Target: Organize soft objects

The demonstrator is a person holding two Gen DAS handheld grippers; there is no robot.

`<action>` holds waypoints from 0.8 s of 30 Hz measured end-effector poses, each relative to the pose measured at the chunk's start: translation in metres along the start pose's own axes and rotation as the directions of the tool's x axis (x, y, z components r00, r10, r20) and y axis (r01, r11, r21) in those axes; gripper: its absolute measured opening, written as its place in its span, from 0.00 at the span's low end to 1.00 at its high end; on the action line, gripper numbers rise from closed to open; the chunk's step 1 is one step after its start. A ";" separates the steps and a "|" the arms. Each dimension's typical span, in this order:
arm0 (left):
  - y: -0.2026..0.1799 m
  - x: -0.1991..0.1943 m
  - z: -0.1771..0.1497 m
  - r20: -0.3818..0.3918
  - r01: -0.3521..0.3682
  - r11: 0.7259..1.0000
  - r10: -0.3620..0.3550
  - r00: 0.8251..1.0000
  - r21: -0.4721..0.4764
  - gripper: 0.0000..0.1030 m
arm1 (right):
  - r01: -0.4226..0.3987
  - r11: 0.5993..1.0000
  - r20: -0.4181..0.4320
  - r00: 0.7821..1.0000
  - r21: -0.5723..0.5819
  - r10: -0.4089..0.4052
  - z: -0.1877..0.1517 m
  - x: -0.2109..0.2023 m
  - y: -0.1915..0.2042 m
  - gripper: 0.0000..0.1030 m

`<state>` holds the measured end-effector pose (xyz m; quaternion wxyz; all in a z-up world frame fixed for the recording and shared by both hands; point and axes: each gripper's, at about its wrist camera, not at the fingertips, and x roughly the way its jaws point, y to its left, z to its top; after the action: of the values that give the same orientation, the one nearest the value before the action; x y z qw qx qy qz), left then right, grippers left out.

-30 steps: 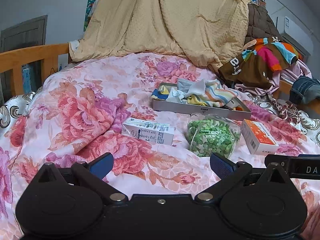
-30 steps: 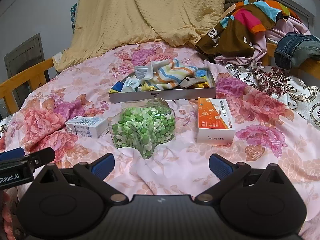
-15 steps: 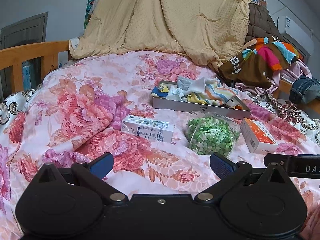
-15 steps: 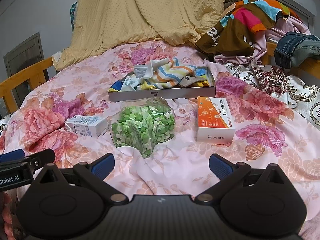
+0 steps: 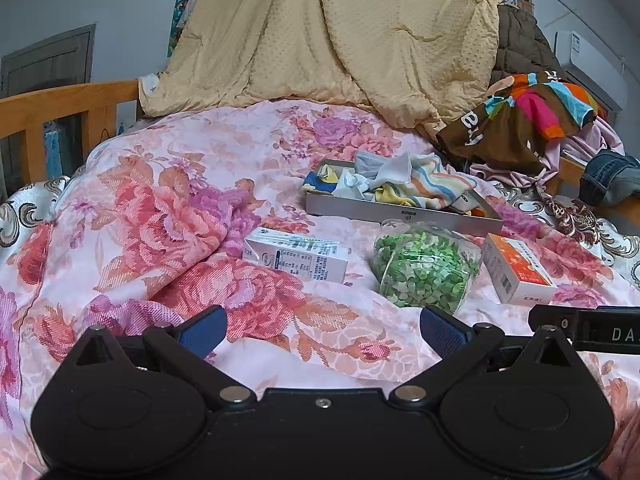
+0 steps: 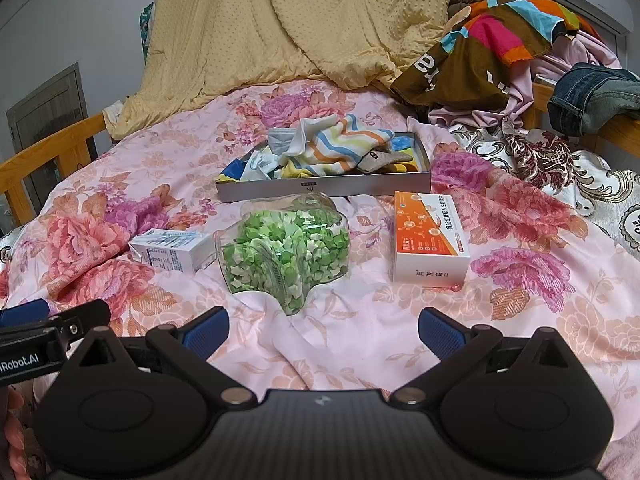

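Both tools, left [image 5: 322, 330] and right [image 6: 324, 332], hover low over the bed [image 6: 520, 312], fingers spread, holding nothing; a heap of soft cloths [image 6: 332, 150] fills the grey tray [image 6: 320, 192] mid-bed, behind a jar of green stars [image 6: 286, 256] between two cartons

Left gripper [image 5: 322, 330]: jaws spread wide, blue fingertips [image 5: 204, 330] far apart, nothing between them, hovering low and level. Right gripper [image 6: 324, 330]: same deal, wide apart, empty. Both side by side (each one pokes into other's view at frame edge). Bit of hand [image 6: 12, 436] visible bottom left in right wrist view, gripping left handle.
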<state>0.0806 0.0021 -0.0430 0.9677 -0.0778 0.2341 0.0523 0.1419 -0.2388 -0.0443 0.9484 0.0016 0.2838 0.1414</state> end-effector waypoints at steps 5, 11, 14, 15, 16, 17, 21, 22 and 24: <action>0.000 0.000 0.000 -0.001 0.001 1.000 -0.001 1.000 0.000 0.99 | 0.000 1.000 -0.001 1.000 0.000 0.000 0.000 0.000 0.000 1.00; 0.000 0.000 0.000 -0.001 0.000 1.000 0.000 1.000 -0.001 0.99 | 0.001 1.000 -0.001 1.000 0.000 -0.001 0.000 0.000 0.000 1.00; 0.000 0.000 0.000 0.000 0.000 1.000 0.000 1.000 0.000 0.99 | 0.001 1.000 -0.002 1.000 0.000 -0.001 0.000 0.000 0.001 1.00; 0.000 0.000 0.000 0.000 0.000 1.000 0.000 1.000 0.001 0.99 | 0.001 1.000 -0.002 1.000 0.000 -0.001 0.000 0.000 0.001 1.00; 0.000 0.000 0.000 0.000 0.000 1.000 0.000 1.000 0.002 0.99 | 0.001 1.000 -0.002 1.000 0.000 -0.001 0.000 0.000 0.001 1.00; 0.000 0.000 0.000 0.000 0.000 1.000 0.000 1.000 0.003 0.99 | 0.001 1.000 -0.002 1.000 0.000 -0.001 0.000 0.000 0.001 1.00; 0.002 0.001 -0.002 -0.003 -0.002 1.000 0.002 1.000 0.006 0.99 | 0.001 1.000 -0.002 1.000 -0.001 -0.001 0.000 0.000 0.001 1.00; 0.003 0.002 -0.003 -0.003 -0.003 1.000 0.003 1.000 0.006 0.99 | 0.001 1.000 -0.003 1.000 -0.001 -0.001 0.000 0.001 0.001 1.00; 0.003 0.002 -0.003 -0.004 -0.003 1.000 0.003 1.000 0.006 0.99 | 0.001 1.000 -0.003 1.000 -0.001 -0.001 0.001 0.001 0.001 1.00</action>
<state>0.0804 0.0045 -0.0463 0.9674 -0.0749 0.2360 0.0530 0.1424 -0.2380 -0.0440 0.9480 0.0009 0.2851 0.1411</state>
